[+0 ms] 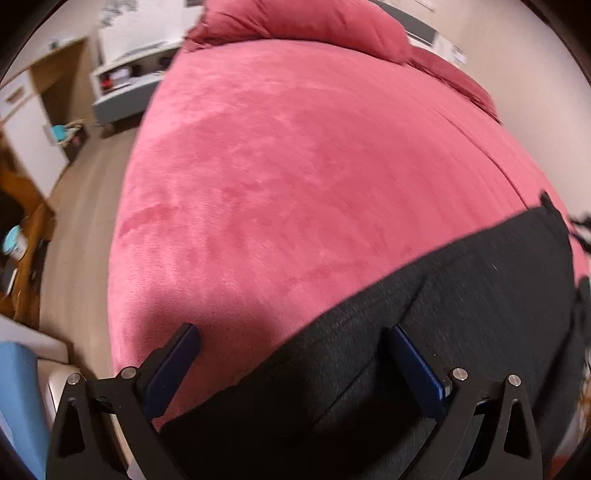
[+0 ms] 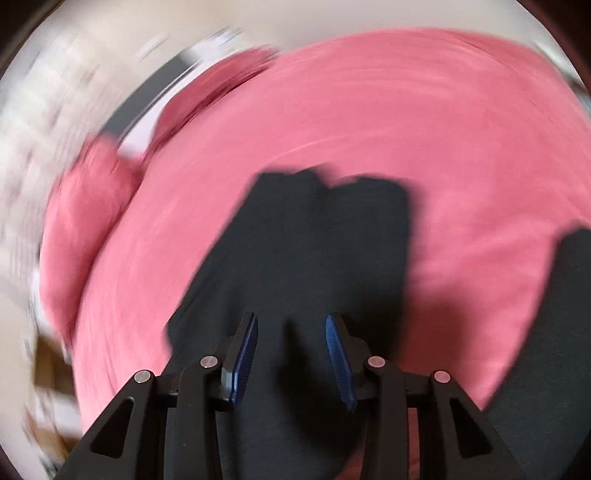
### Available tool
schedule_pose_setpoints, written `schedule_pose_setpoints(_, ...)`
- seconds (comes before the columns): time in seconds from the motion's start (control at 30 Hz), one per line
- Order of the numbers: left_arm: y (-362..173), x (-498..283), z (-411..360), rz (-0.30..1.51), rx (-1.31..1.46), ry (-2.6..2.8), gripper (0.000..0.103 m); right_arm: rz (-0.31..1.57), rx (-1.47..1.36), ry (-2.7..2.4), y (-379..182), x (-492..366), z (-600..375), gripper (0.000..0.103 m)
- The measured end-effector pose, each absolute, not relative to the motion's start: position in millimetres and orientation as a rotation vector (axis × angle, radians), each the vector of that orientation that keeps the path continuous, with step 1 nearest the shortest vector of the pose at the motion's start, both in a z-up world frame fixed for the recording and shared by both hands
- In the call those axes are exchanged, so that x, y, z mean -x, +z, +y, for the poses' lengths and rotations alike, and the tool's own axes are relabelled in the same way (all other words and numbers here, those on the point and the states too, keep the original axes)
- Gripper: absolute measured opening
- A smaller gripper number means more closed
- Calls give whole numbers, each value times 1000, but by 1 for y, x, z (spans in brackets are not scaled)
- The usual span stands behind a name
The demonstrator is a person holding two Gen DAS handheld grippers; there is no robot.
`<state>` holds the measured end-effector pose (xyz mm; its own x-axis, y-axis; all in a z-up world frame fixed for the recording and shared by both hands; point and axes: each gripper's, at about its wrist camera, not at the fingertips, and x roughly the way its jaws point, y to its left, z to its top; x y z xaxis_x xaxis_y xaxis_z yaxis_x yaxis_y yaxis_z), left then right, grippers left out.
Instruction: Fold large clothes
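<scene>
Left gripper [image 1: 291, 354] spread wide, holding nothing, over dark garment [image 1: 424, 350] at near edge of bed [image 1: 277, 166] | right gripper [image 2: 291, 347] part open, empty, above garment's legs [image 2: 317, 240] | step: judged between folds, regrasp pending | next: pinch 1 edge each, lift evenly | room: pillow [image 1: 314, 22], wood floor [image 1: 81, 221], blurred.

Wide bare stretch of plush pink bed cover [image 1: 295, 177] open across the middle and toward the far edge. Near edge taken up by flat dark charcoal knit garment [image 1: 461, 314]. Far edge blocked by plump pink pillow [image 1: 306, 22]. Beyond the left edge, open strip of pale wood floor [image 1: 81, 229], then white cabinets [image 1: 22, 122].
</scene>
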<state>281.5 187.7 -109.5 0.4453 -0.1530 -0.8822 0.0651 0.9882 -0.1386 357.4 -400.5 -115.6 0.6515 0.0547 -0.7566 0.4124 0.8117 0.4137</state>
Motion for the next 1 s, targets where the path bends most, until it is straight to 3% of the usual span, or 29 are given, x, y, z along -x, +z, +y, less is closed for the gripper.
schedule_pose_setpoints(0.1, -113, -274, 184, 1154, 27, -208, 103, 934, -536, -53, -110, -388, -339, 43)
schedule_pose_setpoints(0.17, -114, -268, 184, 1163, -7, -234, 103, 1021, -472, 40, -114, -408, -299, 54)
schedule_pose_setpoints(0.3, -118, -255, 179, 1157, -84, -254, 103, 1254, -405, 39, -139, -428, -230, 55)
schedule_pose_setpoints(0.37, -119, -252, 175, 1140, -97, -234, 103, 1272, -399, -68, -144, -431, -213, 68)
schedule_pose_setpoints(0.4, -119, -247, 172, 1120, -99, -228, 96, 1271, -390, -104, -144, -433, -208, 69)
schedule_pose_setpoints(0.43, -118, -239, 167, 1107, -93, -240, 83, 1270, -370, -143, -145, -434, -203, 67)
schedule_pose_setpoints(0.47, -117, -235, 164, 1092, -94, -245, 79, 1264, -315, -187, -146, -434, -195, 58)
schedule_pose_setpoints(0.5, -114, -230, 161, 1078, -106, -242, 62, 1262, -266, -195, -145, -436, -189, 52)
schedule_pose_setpoints(0.53, -112, -226, 160, 1072, -111, -251, 43, 1252, -222, -182, -143, -435, -182, 34)
schedule_pose_setpoints(0.57, -108, -222, 157, 1070, -113, -267, 38, 1248, -212, -178, -141, -433, -180, 16)
schedule_pose_setpoints(0.67, -94, -210, 147, 1033, -172, -263, 31, 1251, -294, -152, -133, -421, -188, 7)
schedule_pose_setpoints(1.0, -35, -219, 163, 794, -77, -116, 24, 935, -673, 42, -75, -411, -218, 6)
